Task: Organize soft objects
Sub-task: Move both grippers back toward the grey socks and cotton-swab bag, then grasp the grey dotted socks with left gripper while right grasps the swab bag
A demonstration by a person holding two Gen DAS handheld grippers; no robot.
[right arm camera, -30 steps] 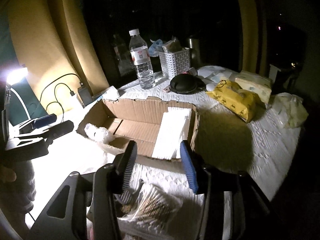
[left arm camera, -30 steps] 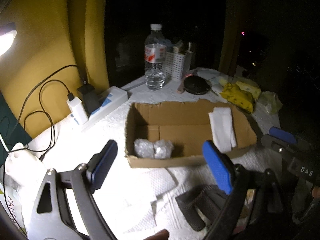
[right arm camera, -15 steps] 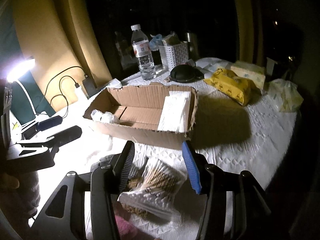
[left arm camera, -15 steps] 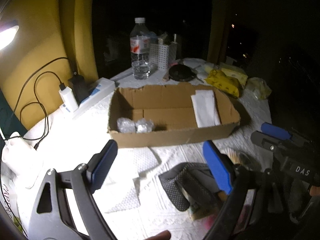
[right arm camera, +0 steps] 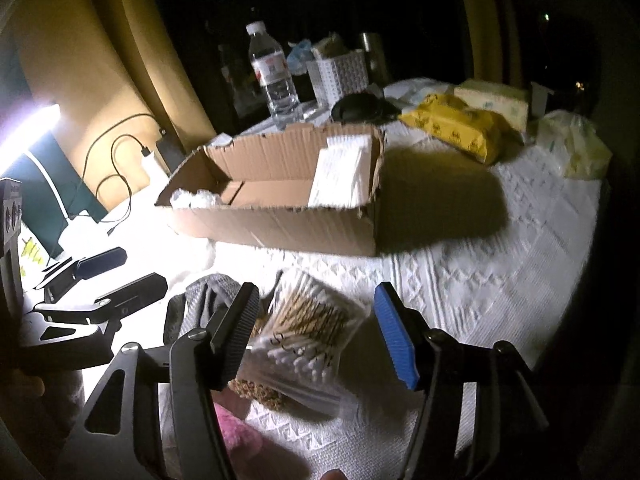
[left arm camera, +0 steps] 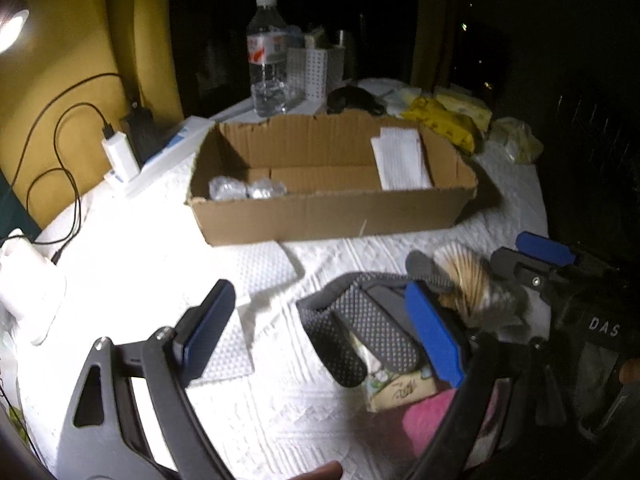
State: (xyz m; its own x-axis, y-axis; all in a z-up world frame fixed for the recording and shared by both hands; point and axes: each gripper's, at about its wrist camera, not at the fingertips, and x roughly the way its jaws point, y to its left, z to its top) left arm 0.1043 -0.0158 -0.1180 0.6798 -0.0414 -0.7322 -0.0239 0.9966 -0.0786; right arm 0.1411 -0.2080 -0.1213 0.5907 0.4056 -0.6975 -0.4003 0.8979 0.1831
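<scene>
Currently I have both tongs spread wide and holding nothing. My right gripper (right arm camera: 316, 332) hangs over the bag of cotton swabs (right arm camera: 304, 336), which lies at 6 o'clock of the cardboard box (right arm camera: 280, 220), near it on the cloth; whether the pads touch the bag I cannot tell. My left gripper (left arm camera: 320, 328) hovers over the grey dotted slipper (left arm camera: 360, 332), which rests on a small tissue pack (left arm camera: 396, 388), with something pink (left arm camera: 428, 416) just beside that. I judge the step in hand to be picking up the swab bag for the box. To do it well I would lower the right jaws so they straddle the bag across its narrow side, close gently since the film is slippery and the sticks inside shift, then lift clear of the slipper before swinging toward 12 o'clock. The box's middle looks free: folded white tissues (left arm camera: 400, 160) lean at its 3 o'clock end, and two clear-wrapped bundles (left arm camera: 248, 190) sit at its 9 o'clock end. The left tool should stay out of the right's path; they are close. The surface is a round table under a white embossed cloth (right arm camera: 480, 300), with loose paper napkins (left arm camera: 264, 272) at 7 o'clock of the box. The room is dark; a lamp (left arm camera: 12, 28) glares at 10 o'clock by a yellow curtain (left arm camera: 80, 40). Behind the box: water bottle (left arm camera: 267, 60), white basket (right arm camera: 340, 74), yellow wipes pack (right arm camera: 452, 126).
</scene>
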